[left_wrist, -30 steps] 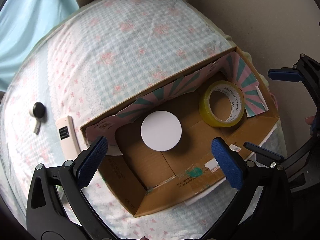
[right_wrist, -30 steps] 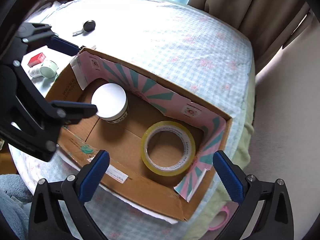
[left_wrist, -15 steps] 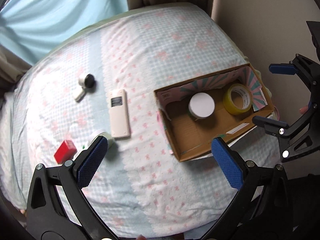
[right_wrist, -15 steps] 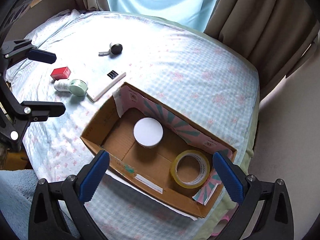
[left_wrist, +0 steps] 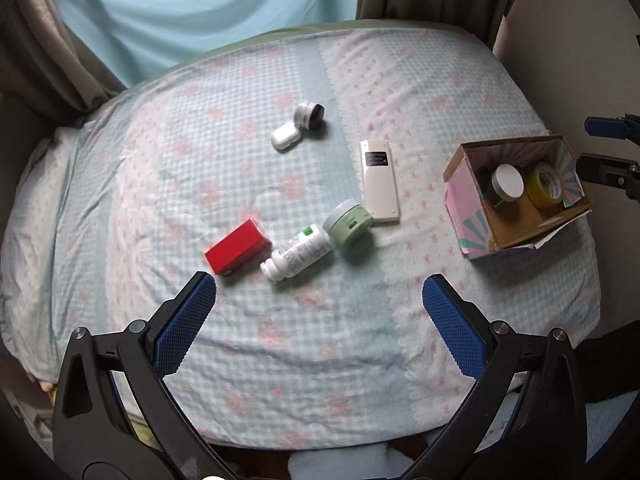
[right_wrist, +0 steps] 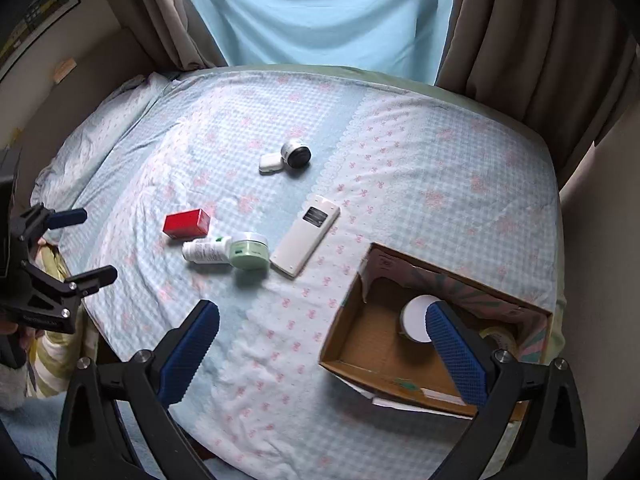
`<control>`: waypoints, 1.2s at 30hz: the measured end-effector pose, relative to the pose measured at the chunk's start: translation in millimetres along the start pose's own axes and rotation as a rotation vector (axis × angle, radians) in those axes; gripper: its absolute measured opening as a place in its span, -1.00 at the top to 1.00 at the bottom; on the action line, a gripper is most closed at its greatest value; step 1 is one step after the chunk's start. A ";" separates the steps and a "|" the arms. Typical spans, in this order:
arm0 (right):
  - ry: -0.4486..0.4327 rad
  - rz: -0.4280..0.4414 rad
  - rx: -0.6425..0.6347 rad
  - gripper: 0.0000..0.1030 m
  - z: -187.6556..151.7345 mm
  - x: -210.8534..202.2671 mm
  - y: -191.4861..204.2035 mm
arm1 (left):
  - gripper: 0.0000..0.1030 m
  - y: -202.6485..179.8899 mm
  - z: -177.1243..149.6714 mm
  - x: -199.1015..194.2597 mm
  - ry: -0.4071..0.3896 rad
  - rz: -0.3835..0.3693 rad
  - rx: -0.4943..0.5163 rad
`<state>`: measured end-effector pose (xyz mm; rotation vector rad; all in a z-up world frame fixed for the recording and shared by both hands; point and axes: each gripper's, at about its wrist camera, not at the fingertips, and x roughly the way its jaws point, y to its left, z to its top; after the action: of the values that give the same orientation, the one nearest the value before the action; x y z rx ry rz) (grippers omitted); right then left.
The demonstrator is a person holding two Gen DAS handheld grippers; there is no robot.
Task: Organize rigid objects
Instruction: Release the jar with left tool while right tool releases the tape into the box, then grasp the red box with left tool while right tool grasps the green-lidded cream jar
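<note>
A cardboard box (left_wrist: 476,236) (right_wrist: 352,344) stands at the bed's right side, holding a white-lidded jar (left_wrist: 506,184) (right_wrist: 416,316) and a yellow tape roll (left_wrist: 546,186) (right_wrist: 500,338). Loose on the bedspread lie a red box (left_wrist: 238,246) (right_wrist: 187,223), a white bottle (left_wrist: 296,254) (right_wrist: 206,251), a green jar (left_wrist: 348,222) (right_wrist: 250,255), a white remote (left_wrist: 378,180) (right_wrist: 306,234) and a small round camera with a white case (left_wrist: 298,126) (right_wrist: 286,156). My left gripper (left_wrist: 320,320) is open and empty above the bed's near edge. My right gripper (right_wrist: 322,344) is open and empty beside the box.
The bed (left_wrist: 280,380) is covered with a blue checked spread with pink flowers. Brown curtains (right_wrist: 516,24) and a blue curtain (right_wrist: 316,4) hang behind it. A wall is close on the right, past the box.
Both grippers have pulled back and up from the box, the left one swinging left. The whole bed and the loose objects have come into view. Both stay open.
</note>
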<state>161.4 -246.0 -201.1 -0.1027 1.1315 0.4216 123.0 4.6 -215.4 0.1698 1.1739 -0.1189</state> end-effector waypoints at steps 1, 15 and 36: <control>-0.001 -0.001 0.017 -1.00 4.0 2.4 11.3 | -1.00 12.9 -1.3 1.1 -0.003 -0.007 0.017; 0.111 0.013 0.449 -1.00 38.6 91.2 104.7 | -0.99 145.7 11.0 86.2 0.061 -0.132 0.296; 0.295 -0.075 1.270 -0.91 21.9 283.2 57.8 | -0.76 139.5 8.0 286.1 0.336 -0.192 0.505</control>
<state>259.2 -109.0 -437.1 0.9246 1.4983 -0.4425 264.9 138.7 -466.9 0.5380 1.4777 -0.5755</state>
